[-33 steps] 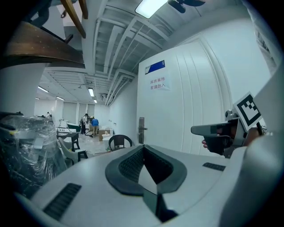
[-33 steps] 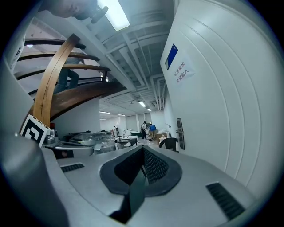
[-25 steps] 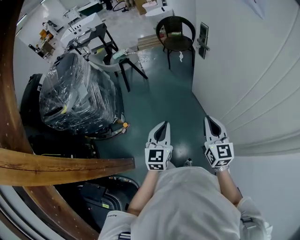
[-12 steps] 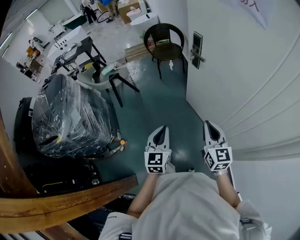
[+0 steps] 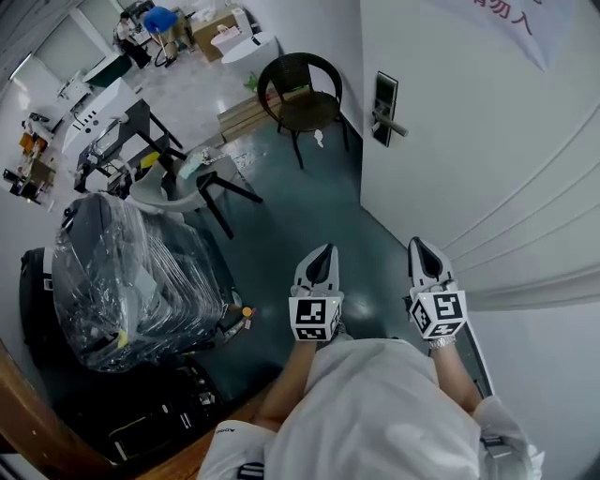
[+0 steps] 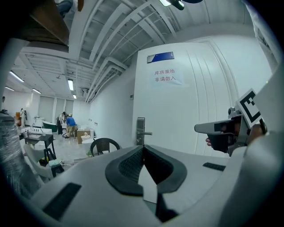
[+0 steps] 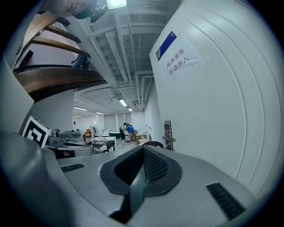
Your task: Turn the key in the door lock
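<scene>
**Both grippers shut and empty, lock well ahead on the door**

Right in front of the person, the left gripper (image 5: 323, 253) and the right gripper (image 5: 419, 247) sit side by side over the dark floor (image 5: 309, 211), both pointing forward. The left gripper view shows its jaws pressed together with nothing between them. It's the same in the right gripper view: pads meeting, nothing held. The right gripper is close alongside the white door (image 5: 469, 159). The left one sits further out over the floor.

Now the lock (image 5: 383, 97). It is well apart from both pairs of jaws, up ahead near the door's far edge. In the left gripper view it stands right above the jaw line. In the right gripper view it sits off to the right of it. It's a tall dark plate with a lever handle (image 5: 395, 125) poking out into the room. Whether a key sits in it is too small to tell. A sign (image 6: 165, 76) with red writing hangs higher up on the door.

As for room to move, a strip of floor runs along the door up to the lock. A plastic-wrapped load (image 5: 131, 272) hems it in on the left. A dark chair (image 5: 300, 89) stands just beside the door's edge, near the lock. Further back there's a table (image 5: 117, 141), and people (image 5: 155, 21) at the far end.
</scene>
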Available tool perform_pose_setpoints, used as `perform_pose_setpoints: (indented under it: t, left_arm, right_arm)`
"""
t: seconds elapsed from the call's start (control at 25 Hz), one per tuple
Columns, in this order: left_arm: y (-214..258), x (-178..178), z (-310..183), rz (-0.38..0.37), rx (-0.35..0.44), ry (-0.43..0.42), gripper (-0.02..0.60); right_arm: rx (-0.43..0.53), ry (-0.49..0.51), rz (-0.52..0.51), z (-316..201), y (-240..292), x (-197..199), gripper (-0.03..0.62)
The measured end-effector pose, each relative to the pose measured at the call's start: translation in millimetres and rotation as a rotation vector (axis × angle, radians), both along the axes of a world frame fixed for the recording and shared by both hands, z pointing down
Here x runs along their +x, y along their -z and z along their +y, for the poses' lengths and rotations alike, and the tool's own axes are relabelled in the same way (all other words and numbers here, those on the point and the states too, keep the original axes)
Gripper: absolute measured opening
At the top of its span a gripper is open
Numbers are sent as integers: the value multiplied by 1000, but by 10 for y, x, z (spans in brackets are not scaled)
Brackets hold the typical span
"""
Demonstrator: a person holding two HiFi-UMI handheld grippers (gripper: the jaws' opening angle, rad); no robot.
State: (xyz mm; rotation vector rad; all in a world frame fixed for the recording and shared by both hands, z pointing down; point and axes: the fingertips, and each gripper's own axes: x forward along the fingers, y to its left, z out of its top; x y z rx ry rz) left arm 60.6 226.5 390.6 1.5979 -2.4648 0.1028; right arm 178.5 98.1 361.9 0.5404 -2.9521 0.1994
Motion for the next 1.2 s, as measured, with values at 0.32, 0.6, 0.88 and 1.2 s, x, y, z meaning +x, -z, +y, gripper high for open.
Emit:
perform_pose_setpoints:
  t: [0.32,0.6,0.88,1.2]
  left_arm:
    - [-36,-496,18,-18,-4,-66,8]
    - [-202,-788,-232,20,-27,-106,8]
    - [-383,-979,-624,83,-52,-120,8]
    - [-417,-1446,-1261,46,-79,-117,8]
  right_arm:
    - [-2,-88,-8,44,-74,-381,-8]
    - [-29,-84,39,-12,-262,-669,-8]
    - [-73,-83,65,-357,-455,-973,-8]
    - [-80,-25,58,-899,-516,-1603,-8]
